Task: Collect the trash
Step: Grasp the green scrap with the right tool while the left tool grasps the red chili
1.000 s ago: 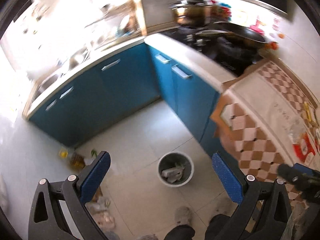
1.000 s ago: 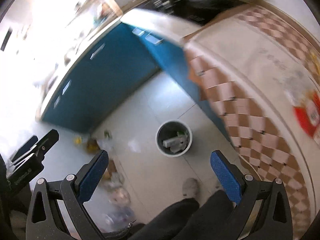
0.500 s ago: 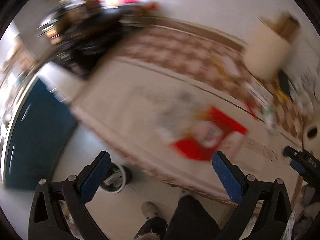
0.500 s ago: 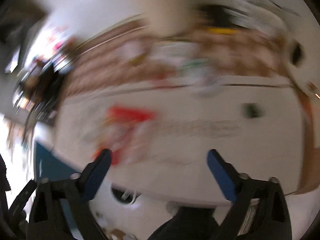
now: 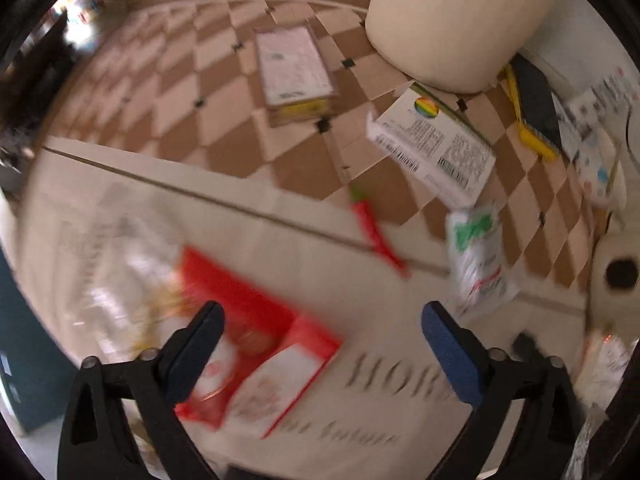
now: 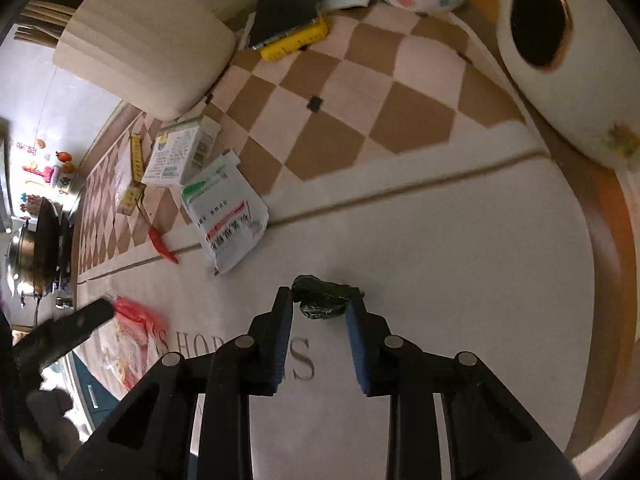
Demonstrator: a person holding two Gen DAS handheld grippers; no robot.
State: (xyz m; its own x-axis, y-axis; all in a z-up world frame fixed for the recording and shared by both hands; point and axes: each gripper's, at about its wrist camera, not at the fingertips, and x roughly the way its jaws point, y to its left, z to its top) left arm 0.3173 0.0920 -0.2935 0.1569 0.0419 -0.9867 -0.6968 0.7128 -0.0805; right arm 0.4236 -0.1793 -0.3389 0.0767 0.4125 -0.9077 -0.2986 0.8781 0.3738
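My right gripper (image 6: pixel 320 312) has its jaws narrowed around a small crumpled black scrap (image 6: pixel 322 300) lying on the white tablecloth; the pads touch or nearly touch its sides. My left gripper (image 5: pixel 320 340) is wide open and empty above a red and white snack packet (image 5: pixel 256 360). A white and green printed bag (image 6: pixel 224 216) lies left of the scrap and also shows in the left wrist view (image 5: pixel 476 260). A red chili (image 5: pixel 376 236) lies between them; it also shows in the right wrist view (image 6: pixel 162 246).
A checkered cloth (image 6: pixel 360 92) covers the far table part. On it are a white carton (image 5: pixel 432 148), a flat packet (image 5: pixel 294 68), a cream cylinder (image 5: pixel 452 20), a yellow-edged black pad (image 6: pixel 288 24) and a white pot (image 6: pixel 560 52). Blue cabinets (image 5: pixel 16 380) lie left below.
Both grippers swung from the floor bin up over the table. My right gripper's jaws narrowed from wide open onto the black scrap. My left gripper stayed wide open.
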